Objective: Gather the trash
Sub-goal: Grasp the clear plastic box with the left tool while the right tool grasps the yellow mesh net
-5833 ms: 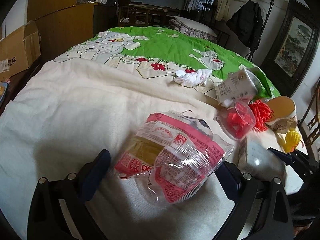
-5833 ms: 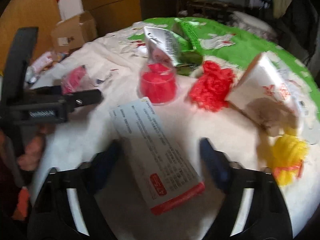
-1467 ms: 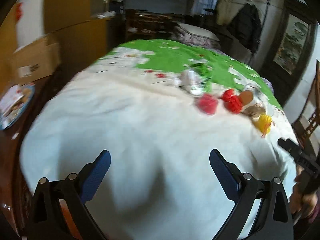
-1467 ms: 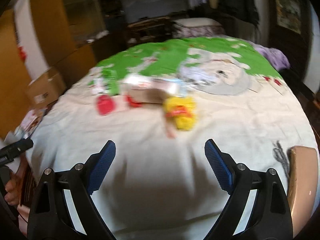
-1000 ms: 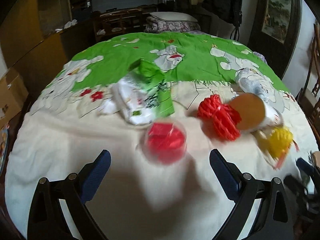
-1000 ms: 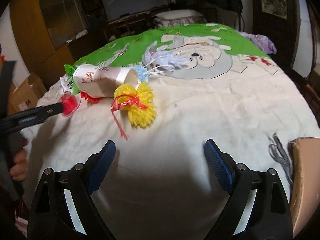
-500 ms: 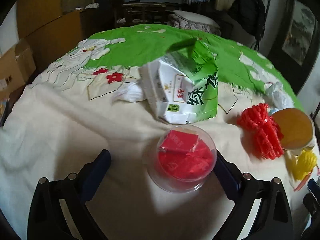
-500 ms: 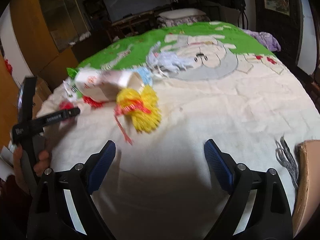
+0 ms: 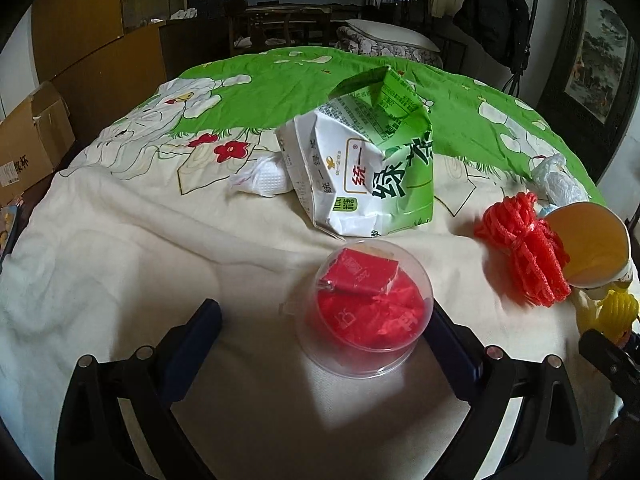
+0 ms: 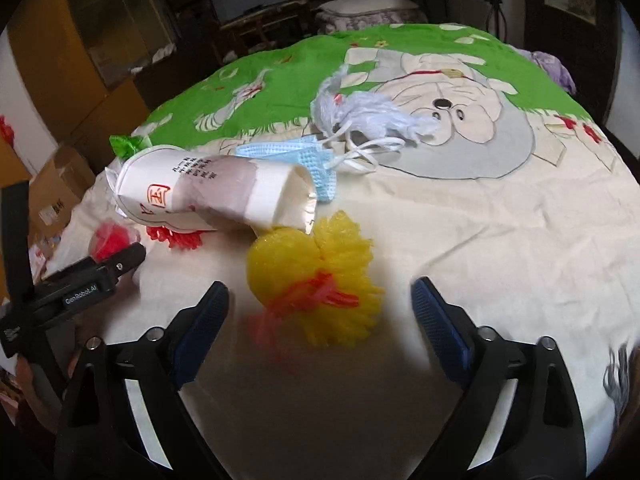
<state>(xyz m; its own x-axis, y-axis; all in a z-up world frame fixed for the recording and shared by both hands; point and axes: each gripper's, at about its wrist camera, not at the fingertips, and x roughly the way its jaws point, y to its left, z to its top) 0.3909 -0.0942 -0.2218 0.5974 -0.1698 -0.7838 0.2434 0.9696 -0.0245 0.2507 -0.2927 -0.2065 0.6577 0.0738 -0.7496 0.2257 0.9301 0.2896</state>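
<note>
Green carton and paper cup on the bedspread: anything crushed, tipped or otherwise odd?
Yes. The green carton is crumpled, its top torn open. The paper cup lies on its side, mouth toward the yellow mesh ball, its printed wrap partly peeled. No spill shows.

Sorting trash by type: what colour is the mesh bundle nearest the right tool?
Yellow mesh bundle, tied with red; right wrist view.
</note>
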